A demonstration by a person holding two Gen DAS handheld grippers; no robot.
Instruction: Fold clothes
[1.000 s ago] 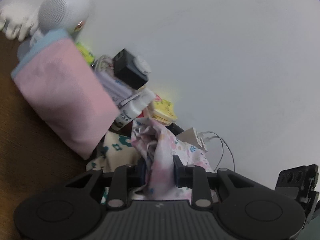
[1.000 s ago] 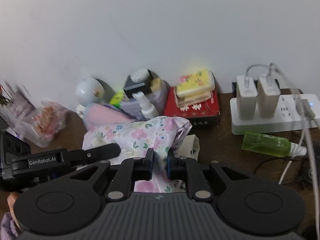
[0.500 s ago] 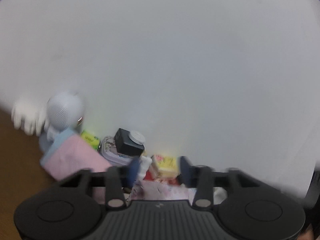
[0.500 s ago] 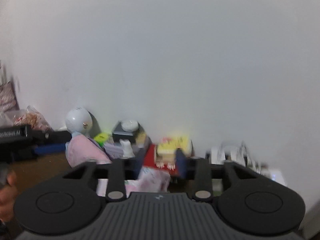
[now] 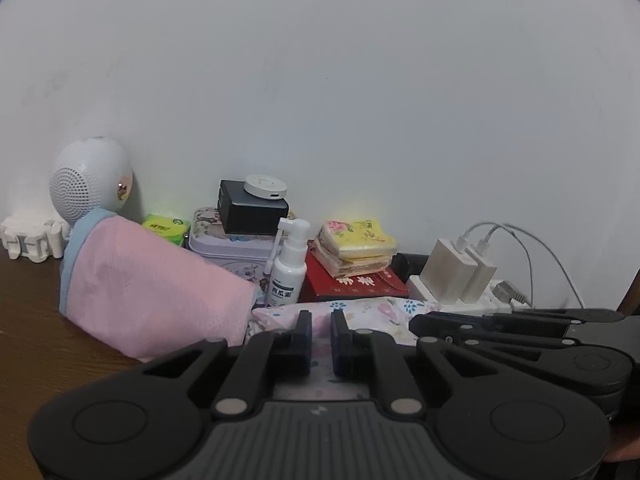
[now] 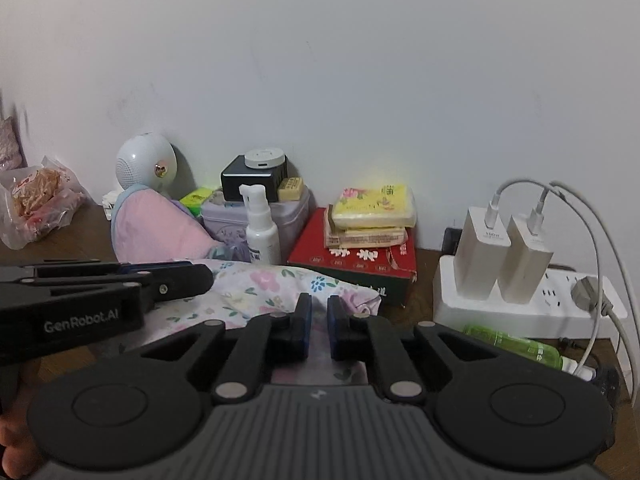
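A floral cloth (image 6: 256,288) lies bunched on the brown table in front of the clutter; it also shows in the left wrist view (image 5: 360,312). My left gripper (image 5: 321,340) hovers just above it with jaws nearly closed, a narrow gap, nothing between them. My right gripper (image 6: 318,330) is the same, jaws nearly closed and empty over the cloth's right edge. Each gripper shows in the other's view: the right one (image 5: 520,332) and the left one (image 6: 120,284). A folded pink cloth with blue trim (image 5: 148,288) leans at the left.
Along the wall stand a white round speaker (image 5: 90,180), a lilac tin (image 5: 232,248) with a black box (image 5: 252,208), a spray bottle (image 5: 290,268), a red box (image 6: 356,260) with yellow packs, a power strip (image 6: 520,300) with chargers and a green bottle (image 6: 516,346).
Both grippers let go of the floral cloth, swung up toward the wall, then came back down over it. The cloth now lies flatter on the table.
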